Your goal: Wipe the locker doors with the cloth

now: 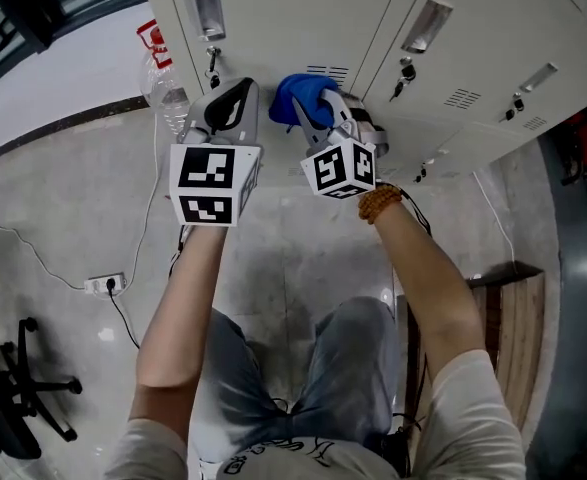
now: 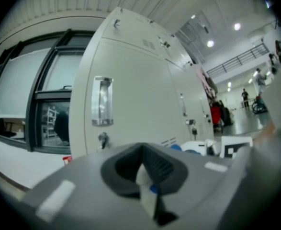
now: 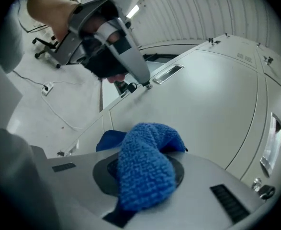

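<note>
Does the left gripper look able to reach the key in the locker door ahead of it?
Probably yes: the left gripper sits close to the key, nothing stands between them, and the cloth is off in the right gripper.

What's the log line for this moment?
right gripper: shut on cloth | cloth: blue, by locker door | left gripper: shut

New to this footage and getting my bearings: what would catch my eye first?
The bright blue cloth, clamped in the right tool, stands out at the pale locker doors. Beside it the left tool is shut on nothing. A clear bottle sits on the floor by the lockers' left end.
</note>
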The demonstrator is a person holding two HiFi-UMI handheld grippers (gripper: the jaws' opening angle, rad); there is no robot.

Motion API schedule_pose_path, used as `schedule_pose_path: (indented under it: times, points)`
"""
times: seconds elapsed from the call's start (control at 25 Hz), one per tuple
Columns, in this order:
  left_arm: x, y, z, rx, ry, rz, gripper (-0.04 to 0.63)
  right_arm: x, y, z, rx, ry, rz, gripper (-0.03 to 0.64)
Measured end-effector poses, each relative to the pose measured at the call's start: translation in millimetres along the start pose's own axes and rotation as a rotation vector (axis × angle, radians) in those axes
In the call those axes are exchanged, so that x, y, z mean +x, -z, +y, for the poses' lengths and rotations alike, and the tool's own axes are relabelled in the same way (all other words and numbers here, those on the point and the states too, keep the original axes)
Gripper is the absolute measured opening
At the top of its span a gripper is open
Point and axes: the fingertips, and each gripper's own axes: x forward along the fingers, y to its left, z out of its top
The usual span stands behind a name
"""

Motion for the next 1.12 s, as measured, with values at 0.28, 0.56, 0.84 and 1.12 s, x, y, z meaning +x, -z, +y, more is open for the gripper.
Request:
schedule_pose_path:
  times: [0.28, 0.56, 0.84, 1.12]
  points:
    - [6.0, -42.4, -1.9, -0.005, 0.01, -0.051, 0.003, -20.5, 0.2, -46.5, -0.065, -0.015, 0.07, 0.023]
    - [6.5, -126.0, -5.8, 0.021, 0.033, -0.146, 0.003, -38.5, -69.3, -142.2, -0.103, 0.075, 0.014, 0.023]
    - [-8.2, -207.8, 8.3, 0.061, 0.024, -0.215, 0.003, -61.6, -141.0, -245.2, -0.095, 0.176, -0.053, 0.023]
    - [-33.3, -256.6, 21.1, 0.097, 0.004, -0.268, 0.003, -73.7, -187.2, -305.9, 0.062, 0.243, -0.134, 0.023]
